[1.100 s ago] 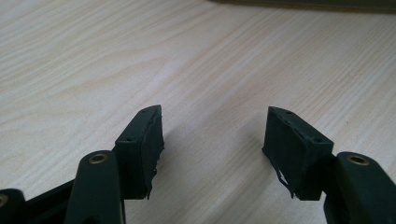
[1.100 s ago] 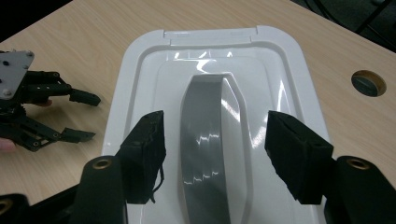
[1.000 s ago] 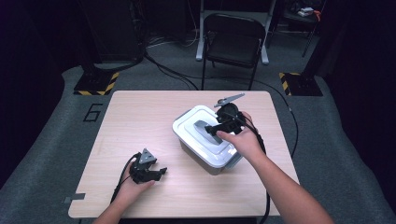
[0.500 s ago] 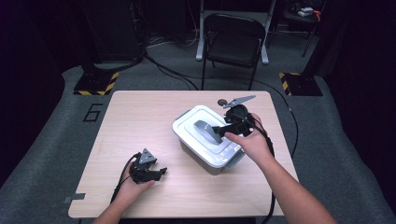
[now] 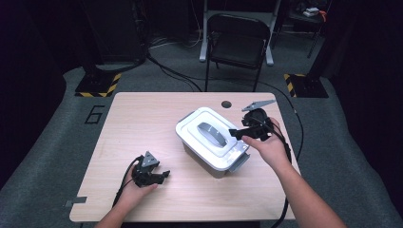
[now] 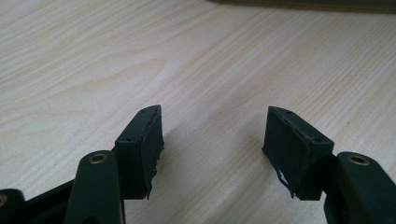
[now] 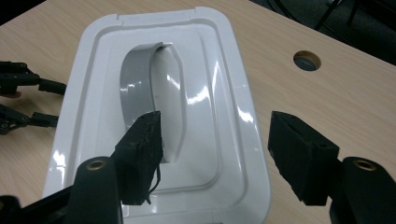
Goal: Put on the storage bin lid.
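Lidded box [image 5: 212, 141], right gripper [image 5: 236, 133] now off its handle [image 5: 212, 134], jaws opening.

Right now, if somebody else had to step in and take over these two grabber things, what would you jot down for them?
Left gripper: resting on the table near its front left, jaws open with only bare wood between them.
Right gripper: at the right end of the white box, jaws open and just been widening, nothing between them.
Box: mid-table, turned at an angle, white lid on, grey handle lying flat in its recess.
Done: I can't point to any finished step; the lid is seated.
Left: probably take the box by its handle or unlatch the lid.
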`<state>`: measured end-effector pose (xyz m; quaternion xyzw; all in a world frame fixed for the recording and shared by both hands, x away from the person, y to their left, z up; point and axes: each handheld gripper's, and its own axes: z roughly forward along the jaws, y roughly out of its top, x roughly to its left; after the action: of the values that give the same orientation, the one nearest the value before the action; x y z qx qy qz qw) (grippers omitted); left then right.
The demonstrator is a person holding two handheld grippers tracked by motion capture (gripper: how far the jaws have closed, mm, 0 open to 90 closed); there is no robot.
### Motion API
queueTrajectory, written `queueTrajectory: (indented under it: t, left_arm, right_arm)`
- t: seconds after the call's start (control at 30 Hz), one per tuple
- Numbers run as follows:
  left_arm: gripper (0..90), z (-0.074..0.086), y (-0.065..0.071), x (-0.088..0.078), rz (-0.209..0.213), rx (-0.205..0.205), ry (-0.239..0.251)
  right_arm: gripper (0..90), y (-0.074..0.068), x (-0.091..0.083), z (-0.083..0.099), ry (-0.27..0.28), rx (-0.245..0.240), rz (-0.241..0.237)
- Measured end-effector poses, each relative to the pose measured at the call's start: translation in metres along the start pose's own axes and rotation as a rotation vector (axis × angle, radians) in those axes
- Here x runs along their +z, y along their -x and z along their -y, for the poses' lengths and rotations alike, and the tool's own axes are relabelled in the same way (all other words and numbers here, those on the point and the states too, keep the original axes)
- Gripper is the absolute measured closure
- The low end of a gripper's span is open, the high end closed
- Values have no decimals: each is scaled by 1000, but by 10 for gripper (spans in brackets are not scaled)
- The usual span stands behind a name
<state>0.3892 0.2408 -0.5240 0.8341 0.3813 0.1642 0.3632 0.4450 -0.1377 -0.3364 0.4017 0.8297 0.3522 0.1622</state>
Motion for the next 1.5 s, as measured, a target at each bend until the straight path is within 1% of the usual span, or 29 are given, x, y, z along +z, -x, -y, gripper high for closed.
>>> queueTrajectory:
  t: [0.13,0.23,0.27,0.3,0.33,0.6,0.63,0.9,1.0,1.07,1.1,1.2,1.23,1.27,1.3,1.33,1.43,1.47,1.5]
  left_arm:
    - [374,0,0,0,0,0,1]
    - [374,0,0,0,1,0,0]
    - [374,0,0,0,1,-2,-1]
    - [374,0,0,0,0,-1,-2]
    - [374,0,0,0,-1,0,-1]
    - [373,0,0,0,1,1,-3]
    - [374,0,0,0,1,1,-3]
    - [373,0,0,0,0,1,-1]
    - [373,0,0,0,0,1,-2]
    - [373,0,0,0,0,1,-2]
    - [373,0,0,0,0,1,-2]
    - [373,0,0,0,0,1,-2]
    - [373,0,0,0,0,1,-2]
    - [373,0,0,0,0,1,-2]
    - [373,0,0,0,0,1,-2]
    - [373,0,0,0,0,1,-1]
    - [373,0,0,0,0,2,-2]
    - [373,0,0,0,0,1,-1]
    - [373,0,0,0,-1,1,-1]
  right_arm:
    - [351,7,-2,5,0,3,27]
    - [351,13,-4,9,0,19,49]
    - [352,15,-5,11,-3,34,56]
    - [351,17,-5,13,3,29,65]
    - [352,19,-6,15,2,36,75]
    - [352,37,-7,28,6,96,112]
    - [351,39,-6,29,10,92,113]
    - [352,52,-7,41,16,135,143]
    - [353,56,-7,46,17,149,163]
    - [358,58,-6,50,14,167,175]
    - [359,60,-5,52,18,163,178]
    - [359,64,-2,59,10,192,196]
    - [359,67,-1,63,11,189,199]
    - [359,67,0,64,8,205,198]
    - [359,67,0,64,8,205,198]
    - [359,70,2,70,8,214,207]
    - [359,72,5,76,1,214,226]
    - [359,72,6,79,-3,226,228]
    - [359,72,8,82,0,220,235]
